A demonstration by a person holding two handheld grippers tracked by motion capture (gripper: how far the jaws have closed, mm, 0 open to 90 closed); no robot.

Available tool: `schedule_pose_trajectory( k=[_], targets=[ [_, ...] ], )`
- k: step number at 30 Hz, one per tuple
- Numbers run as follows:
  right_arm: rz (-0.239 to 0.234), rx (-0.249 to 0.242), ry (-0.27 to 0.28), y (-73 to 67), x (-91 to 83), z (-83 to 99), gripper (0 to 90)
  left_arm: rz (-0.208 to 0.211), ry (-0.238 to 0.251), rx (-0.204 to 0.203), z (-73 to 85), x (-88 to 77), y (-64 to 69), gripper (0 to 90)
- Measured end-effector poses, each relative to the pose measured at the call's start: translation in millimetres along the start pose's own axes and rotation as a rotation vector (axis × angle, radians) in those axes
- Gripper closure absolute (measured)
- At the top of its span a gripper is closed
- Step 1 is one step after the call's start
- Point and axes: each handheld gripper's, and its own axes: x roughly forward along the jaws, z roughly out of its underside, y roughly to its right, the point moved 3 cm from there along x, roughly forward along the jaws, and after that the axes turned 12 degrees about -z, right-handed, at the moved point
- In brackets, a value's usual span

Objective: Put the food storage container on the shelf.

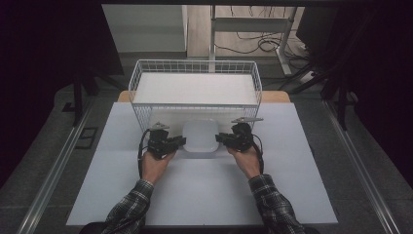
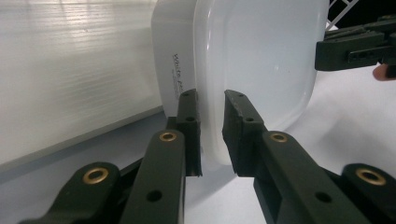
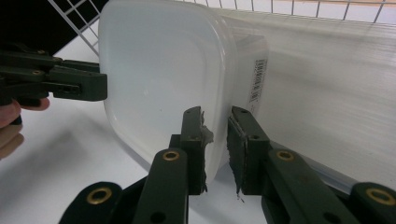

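Note:
A white plastic container (image 1: 200, 135) with a translucent lid sits on the white board just in front of the wire basket. My left gripper (image 1: 182, 141) is at its left side and my right gripper (image 1: 218, 138) at its right side. In the left gripper view the container's (image 2: 261, 56) lid rim runs between my left gripper's (image 2: 211, 100) jaws, which are closed on it. The right gripper view shows the container's (image 3: 159, 70) rim clamped the same way in my right gripper (image 3: 217, 116). Each gripper view also shows the opposite gripper at the far rim.
A white wire basket (image 1: 195, 63) with a white slab on its floor stands directly behind the container. The white board (image 1: 204, 190) covers the table toward the person. Dark floor rails, a desk frame and cables lie beyond the table.

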Motion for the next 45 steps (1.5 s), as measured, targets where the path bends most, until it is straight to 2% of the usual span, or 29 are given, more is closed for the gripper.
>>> schedule_pose_trajectory(
  k=[4,5,7,8,10,11,18,20,21,24,27,28,31,37,38,39,41,42,43,45],
  targets=[
    [0.001,-0.009,0.005,0.7,0.7,-1.1,73.8,0.002,0.010,0.003,-1.5,0.6,-0.9,76.1],
    [0.011,-0.017,0.007,1.9,2.0,-2.6,70.9,-0.019,0.035,0.017,-3.6,0.2,0.0,74.8],
    [0.015,-0.019,0.008,2.6,3.3,-3.4,68.7,-0.030,0.044,0.025,-5.3,0.4,0.7,75.2],
    [0.023,-0.018,0.017,4.1,4.0,-5.1,67.5,-0.053,0.053,0.052,-9.1,0.5,2.3,75.6],
    [0.025,-0.013,0.028,5.1,4.5,-6.6,67.1,-0.062,0.061,0.055,-11.1,1.0,3.6,75.8],
    [0.037,-0.011,0.040,6.3,5.1,-9.1,65.4,-0.080,0.062,0.068,-14.9,1.7,3.8,75.8],
    [0.087,-0.023,0.067,8.9,8.6,-17.6,64.1,-0.104,0.073,0.059,-24.1,5.8,-0.3,73.2],
    [0.100,-0.027,0.074,9.9,9.6,-20.8,65.3,-0.101,0.077,0.056,-25.9,7.4,-0.2,71.4],
    [0.121,-0.036,0.078,10.9,9.0,-23.6,67.4,-0.104,0.089,0.058,-28.0,8.0,-0.1,70.9],
    [0.113,-0.042,0.098,11.0,6.8,-25.9,69.3,-0.089,0.115,0.047,-30.0,4.9,-0.6,70.8],
    [0.099,-0.084,0.100,5.2,0.5,-28.0,71.7,-0.076,0.128,0.054,-30.8,-2.2,0.3,69.1],
    [0.099,-0.084,0.100,5.2,0.5,-28.0,71.7,-0.069,0.131,0.057,-30.3,-4.8,1.4,69.1],
    [0.071,-0.115,0.081,-2.2,-4.5,-25.0,79.0,-0.057,0.137,0.076,-23.8,-16.0,5.0,60.9],
    [0.049,-0.152,0.053,-11.5,-9.5,-15.7,88.8,-0.019,0.146,0.081,-11.0,-31.5,6.2,42.0],
    [0.049,-0.152,0.053,-11.5,-9.5,-15.7,88.8,-0.018,0.146,0.087,-8.1,-34.7,5.8,42.0],
    [0.042,-0.151,0.053,-13.2,-11.4,-13.7,89.0,-0.008,0.152,0.093,-1.7,-41.7,5.7,36.5],
    [0.040,-0.145,0.054,-14.6,-12.5,-12.8,89.0,-0.004,0.155,0.095,1.9,-45.1,5.5,34.0],
    [0.038,-0.139,0.060,-16.7,-13.9,-11.3,88.9,0.001,0.156,0.093,5.0,-47.5,5.5,29.0],
    [0.038,-0.139,0.060,-16.7,-13.9,-11.3,88.9,0.015,0.152,0.096,10.5,-50.9,5.3,29.0],
    [0.037,-0.138,0.060,-20.8,-15.8,-8.5,89.0,0.017,0.144,0.108,24.2,-58.0,4.7,24.7]
  ],
)
